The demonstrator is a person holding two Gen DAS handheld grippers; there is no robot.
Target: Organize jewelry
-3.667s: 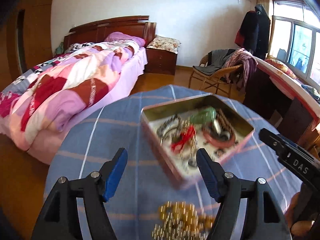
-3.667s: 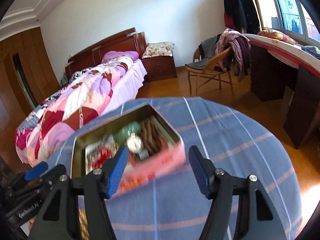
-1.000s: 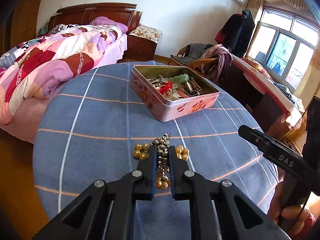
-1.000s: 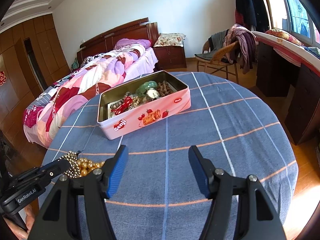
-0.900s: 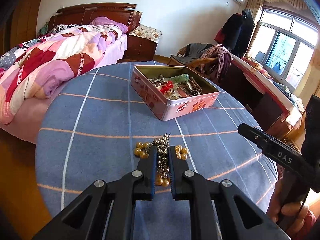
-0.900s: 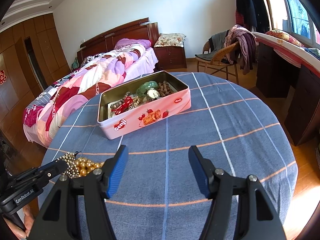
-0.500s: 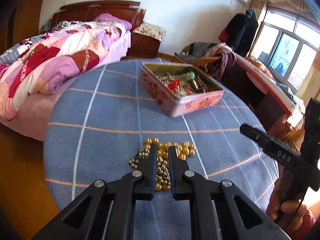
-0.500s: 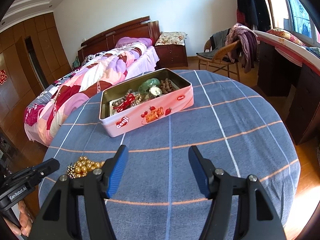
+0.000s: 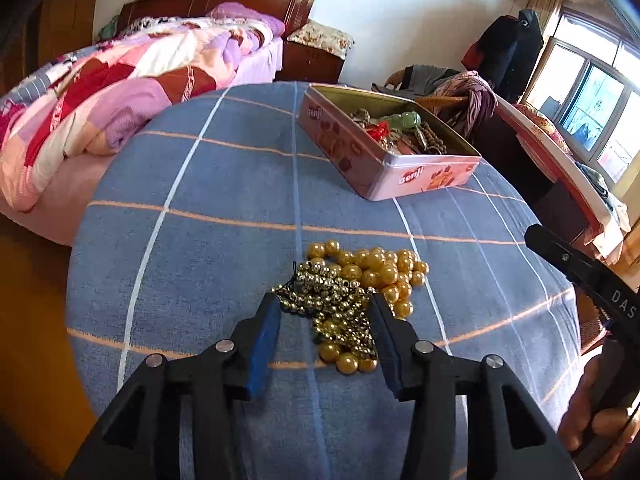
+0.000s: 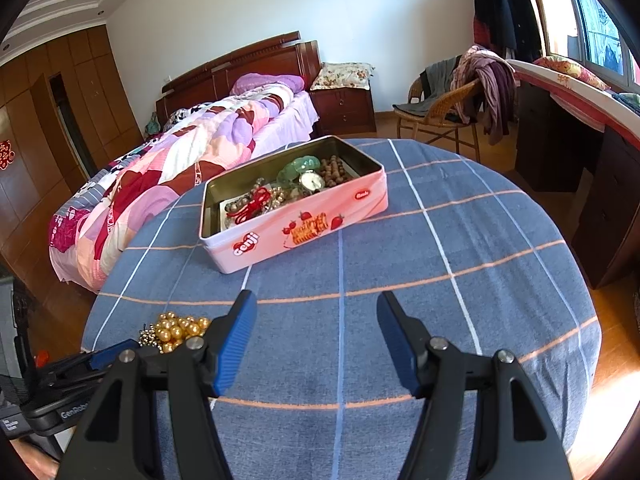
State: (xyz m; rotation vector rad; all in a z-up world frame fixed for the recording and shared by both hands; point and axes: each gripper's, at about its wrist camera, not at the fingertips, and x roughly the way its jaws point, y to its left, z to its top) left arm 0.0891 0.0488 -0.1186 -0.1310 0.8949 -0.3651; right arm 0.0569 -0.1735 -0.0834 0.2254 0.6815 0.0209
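- Round worktop [image 10: 460, 264] covered by a blue cloth with white and orange grid lines, set in a bedroom
- Left claw [image 9: 326, 312] with black arms and blue pads, tilted down over the near edge of the worktop, jaws opening, pads standing apart on either side of a jewelry pile without pressing on it
- Pile of large round gold-coloured beads [image 9: 376, 266] tangled with a strand of smaller metallic beads [image 9: 328, 292], lying loose on the cloth between and just beyond the left claw's tips
- Same pile seen from the right wrist view at the near left edge of the worktop, just beyond the left claw
- Right claw [image 10: 314, 320] with matching black arms and blue pads, held wide over bare cloth, nothing between the jaws
- Person's hand [image 9: 592, 420] gripping the right claw's handle at the right edge of the left wrist view
- Open rectangular pink tin [image 10: 304, 228] printed with strawberries and a "Genji" logo, resting farther back on the worktop, well apart from the bead pile
- Inside the tin: green stone beads [image 10: 300, 168], brown wooden beads [image 10: 334, 170], a round watch face [image 10: 312, 180] and a red cord piece [image 10: 252, 204], all heaped together
- Bed with a pink, purple and red patchwork quilt [image 10: 180, 172] behind the worktop to the left
- Wicker chair draped with clothes [image 10: 460, 108] behind to the right
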